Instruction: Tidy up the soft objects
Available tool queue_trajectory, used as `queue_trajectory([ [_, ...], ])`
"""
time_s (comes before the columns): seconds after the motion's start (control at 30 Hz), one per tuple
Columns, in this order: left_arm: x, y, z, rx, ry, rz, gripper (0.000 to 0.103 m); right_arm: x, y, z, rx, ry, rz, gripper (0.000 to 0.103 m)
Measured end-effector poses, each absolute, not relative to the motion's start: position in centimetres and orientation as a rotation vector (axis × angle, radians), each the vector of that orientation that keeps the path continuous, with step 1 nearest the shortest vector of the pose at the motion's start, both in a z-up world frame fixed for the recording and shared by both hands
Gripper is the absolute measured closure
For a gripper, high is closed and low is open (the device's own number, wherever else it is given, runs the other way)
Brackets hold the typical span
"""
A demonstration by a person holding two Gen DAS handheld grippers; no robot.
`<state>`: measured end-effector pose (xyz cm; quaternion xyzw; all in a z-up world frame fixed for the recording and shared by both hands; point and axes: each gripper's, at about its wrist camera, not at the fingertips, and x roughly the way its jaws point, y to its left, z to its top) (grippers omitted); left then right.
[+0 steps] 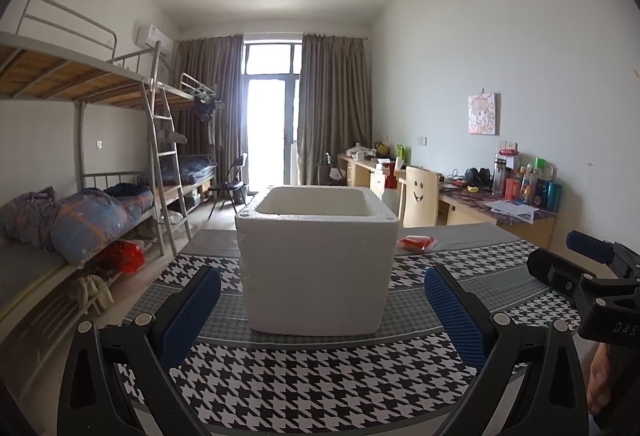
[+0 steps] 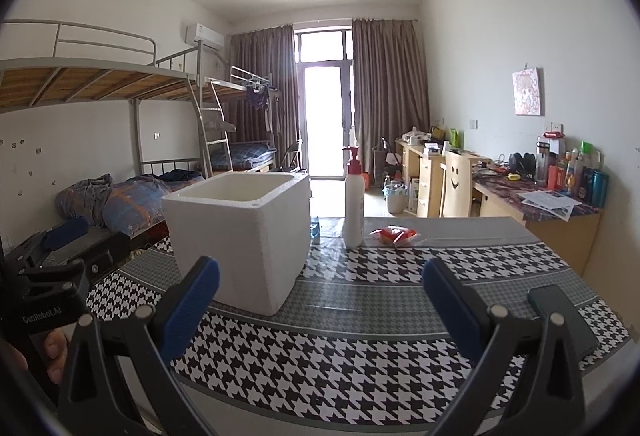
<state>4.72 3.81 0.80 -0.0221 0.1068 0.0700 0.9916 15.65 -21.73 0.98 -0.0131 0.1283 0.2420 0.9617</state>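
While we hold the left gripper [image 1: 322, 312] and right gripper [image 2: 320, 306] wide open and empty, the red crinkly soft packet [image 2: 394, 236] behind the white foam box [image 2: 240, 236] risks slipping if pinched shallowly.

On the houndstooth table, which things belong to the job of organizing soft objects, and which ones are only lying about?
Likely for the job:
- white foam box, open on top
- red soft packet
- left gripper and right gripper, both open and empty

Only lying about, probably:
- pump bottle
- dark phone
- small water bottle behind the box
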Motion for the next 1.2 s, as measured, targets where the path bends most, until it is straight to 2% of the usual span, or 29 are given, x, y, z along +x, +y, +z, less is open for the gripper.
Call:
queue_trajectory([
  [1.2, 4.1, 4.2, -0.2, -0.027, 0.237, 0.139, 0.001, 15.3, -21.8, -0.3, -0.017, 0.284, 0.486, 0.0],
])
